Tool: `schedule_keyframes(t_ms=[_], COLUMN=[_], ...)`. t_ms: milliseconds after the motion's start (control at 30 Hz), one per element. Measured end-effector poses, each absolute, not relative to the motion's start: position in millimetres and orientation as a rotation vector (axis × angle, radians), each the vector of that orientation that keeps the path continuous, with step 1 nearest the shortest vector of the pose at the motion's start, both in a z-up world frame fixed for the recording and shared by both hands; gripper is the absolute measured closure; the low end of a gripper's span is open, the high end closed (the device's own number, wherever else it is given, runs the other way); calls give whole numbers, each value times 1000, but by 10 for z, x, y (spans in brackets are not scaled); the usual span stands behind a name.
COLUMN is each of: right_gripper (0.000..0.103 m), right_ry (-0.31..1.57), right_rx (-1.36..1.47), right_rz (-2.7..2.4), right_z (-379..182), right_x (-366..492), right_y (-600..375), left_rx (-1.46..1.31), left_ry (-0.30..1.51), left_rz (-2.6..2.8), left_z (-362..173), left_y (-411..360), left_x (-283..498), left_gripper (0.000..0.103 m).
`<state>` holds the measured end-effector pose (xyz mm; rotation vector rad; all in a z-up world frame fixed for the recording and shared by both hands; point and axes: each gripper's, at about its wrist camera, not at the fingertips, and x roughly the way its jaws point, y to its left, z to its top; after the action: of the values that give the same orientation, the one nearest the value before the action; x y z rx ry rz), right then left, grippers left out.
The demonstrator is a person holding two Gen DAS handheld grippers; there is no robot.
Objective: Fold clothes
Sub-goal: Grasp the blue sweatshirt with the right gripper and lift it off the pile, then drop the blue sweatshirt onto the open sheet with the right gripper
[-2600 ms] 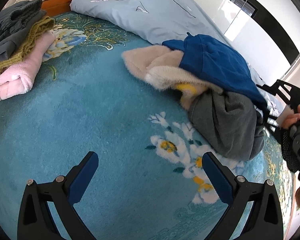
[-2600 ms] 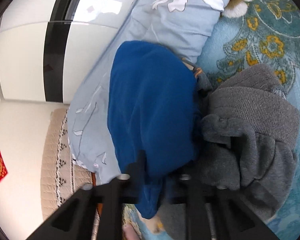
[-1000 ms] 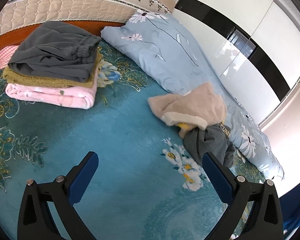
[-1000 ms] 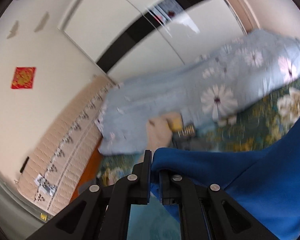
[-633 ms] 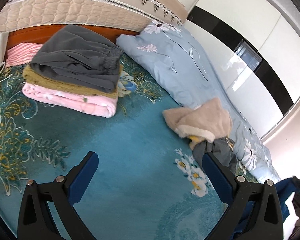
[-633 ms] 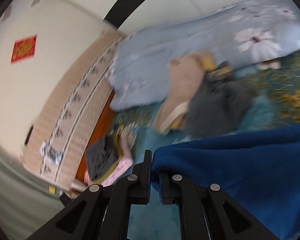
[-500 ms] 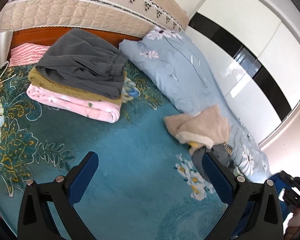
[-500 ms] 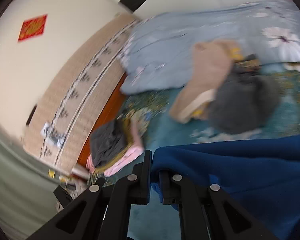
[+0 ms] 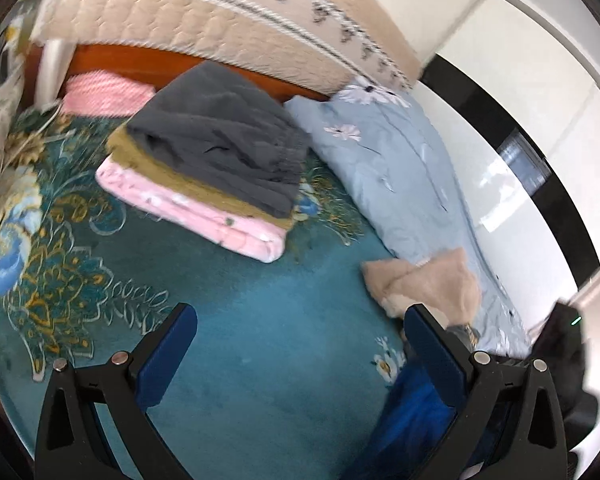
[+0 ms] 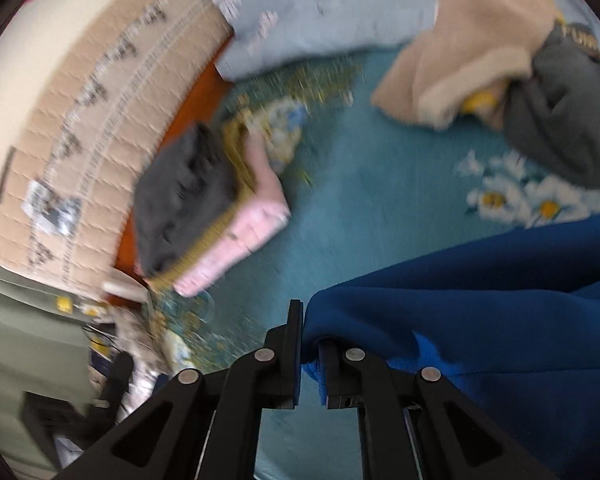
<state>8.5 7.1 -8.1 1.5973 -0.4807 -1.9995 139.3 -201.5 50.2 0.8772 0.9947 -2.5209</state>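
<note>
Swung down from the heap, the right gripper stays clamped on the blue garment at lower right; the left gripper gapes empty. Best spread it flat on bare blanket, clear of the folded stack.

Blue garment lifted off the beige-and-grey heap, now pinched in right gripper low over teal bedspread; its edge reaches beside left gripper; folded stack nearer centre view.
</note>
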Motion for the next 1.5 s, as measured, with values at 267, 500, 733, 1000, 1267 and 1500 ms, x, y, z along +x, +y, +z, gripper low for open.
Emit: schedule_keyframes(t_ms=[267,500,733,1000,1267,1500], right_gripper=[90,43,41,39,39,39], right_ry=[-310,-303,-325,-561,-829,-946], right_rx=[1711,1639,1423,1373,1511,1563], right_rz=[-2010,-1949,-2010,-2341,-2505,-2487], right_z=[-456,-142,574,782,384,58], right_x=[180,379,673,797,1071,1142], right_y=[-210,-46,607,2113,3425,3730], left_rx=[944,956,985,1058,1242,1472], left_ry=[1023,1011,975,845,694,154], left_rz=[-2429,-2432,-2439,-2481,-2561,-2821], left_z=[347,352,385,439,414,428], left_y=[-2102,-2084,-1986,-1778,-1373,-241], left_x=[1329,1333,1316,1217,993,840], left_gripper=[0,0,0,0,0,0])
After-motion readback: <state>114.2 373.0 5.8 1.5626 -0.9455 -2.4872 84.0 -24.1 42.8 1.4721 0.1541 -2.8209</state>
